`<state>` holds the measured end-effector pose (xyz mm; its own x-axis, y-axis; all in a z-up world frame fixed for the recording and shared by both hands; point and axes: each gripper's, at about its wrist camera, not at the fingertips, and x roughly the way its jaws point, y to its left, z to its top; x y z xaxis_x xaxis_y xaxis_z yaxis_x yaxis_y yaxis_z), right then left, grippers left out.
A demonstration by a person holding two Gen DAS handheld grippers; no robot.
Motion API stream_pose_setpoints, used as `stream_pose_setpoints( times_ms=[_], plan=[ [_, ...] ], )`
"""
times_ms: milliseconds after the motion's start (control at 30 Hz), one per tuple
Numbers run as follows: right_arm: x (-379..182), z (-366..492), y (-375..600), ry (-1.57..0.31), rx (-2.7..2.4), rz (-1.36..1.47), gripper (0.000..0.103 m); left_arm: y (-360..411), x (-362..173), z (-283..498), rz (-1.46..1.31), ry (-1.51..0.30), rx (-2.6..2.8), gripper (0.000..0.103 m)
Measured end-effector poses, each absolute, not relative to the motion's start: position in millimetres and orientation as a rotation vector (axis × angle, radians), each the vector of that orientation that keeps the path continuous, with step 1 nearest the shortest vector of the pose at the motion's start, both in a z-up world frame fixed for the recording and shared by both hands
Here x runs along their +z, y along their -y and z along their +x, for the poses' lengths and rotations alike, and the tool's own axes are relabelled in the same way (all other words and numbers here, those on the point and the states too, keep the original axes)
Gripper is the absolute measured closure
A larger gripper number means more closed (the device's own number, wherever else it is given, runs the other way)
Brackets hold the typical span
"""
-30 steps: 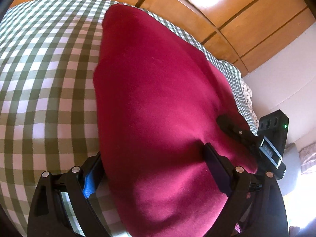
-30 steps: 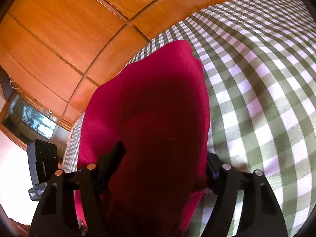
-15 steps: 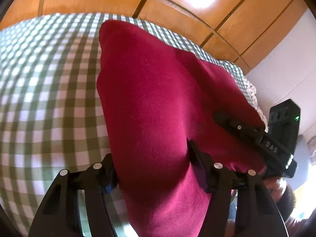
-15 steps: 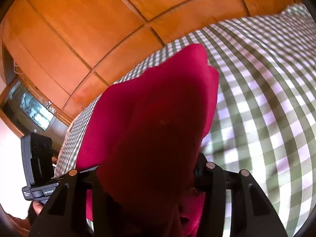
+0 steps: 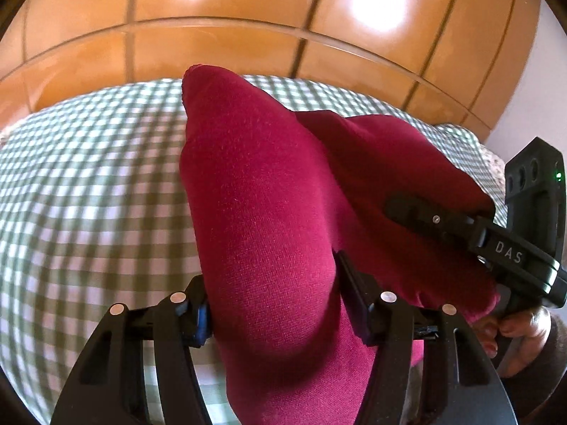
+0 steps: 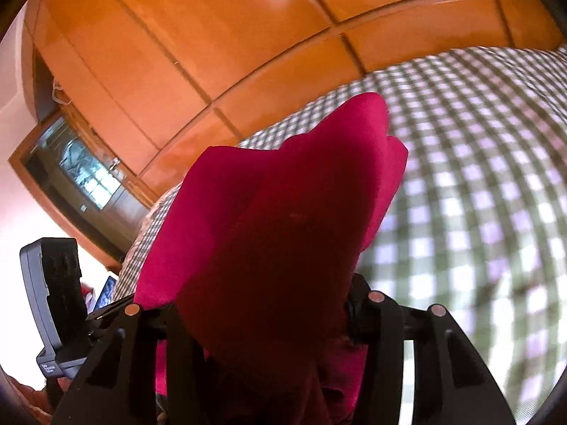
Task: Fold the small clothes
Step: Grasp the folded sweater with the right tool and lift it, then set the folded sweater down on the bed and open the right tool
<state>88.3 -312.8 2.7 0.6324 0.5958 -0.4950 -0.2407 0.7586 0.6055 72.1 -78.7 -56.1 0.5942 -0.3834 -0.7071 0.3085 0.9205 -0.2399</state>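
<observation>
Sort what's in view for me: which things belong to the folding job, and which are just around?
In the job:
- red garment, bunched up
- left gripper, fingers shut on the garment
- right gripper, fingers shut on the same garment
- green checked bedsheet, the folding surface

Just around:
- wooden panelled wall
- glass-fronted cabinet

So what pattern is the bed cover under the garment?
Green-and-white gingham bed cover, clearest in the left wrist view.
</observation>
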Motion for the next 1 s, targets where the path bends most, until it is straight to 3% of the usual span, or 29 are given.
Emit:
stream_pose_setpoints(
  times_ms=[567,1000],
  plan=[
    [19.0,191.7,217.5,-0.609,0.596,0.301,0.057,26.0,-49.1,156.2,-0.094,-0.634,-0.171,0.045],
    [9.5,279.1,205.3,-0.557,0.401,0.207,0.057,45.6,-67.4,250.2,-0.019,-0.573,-0.121,0.043]
  ],
)
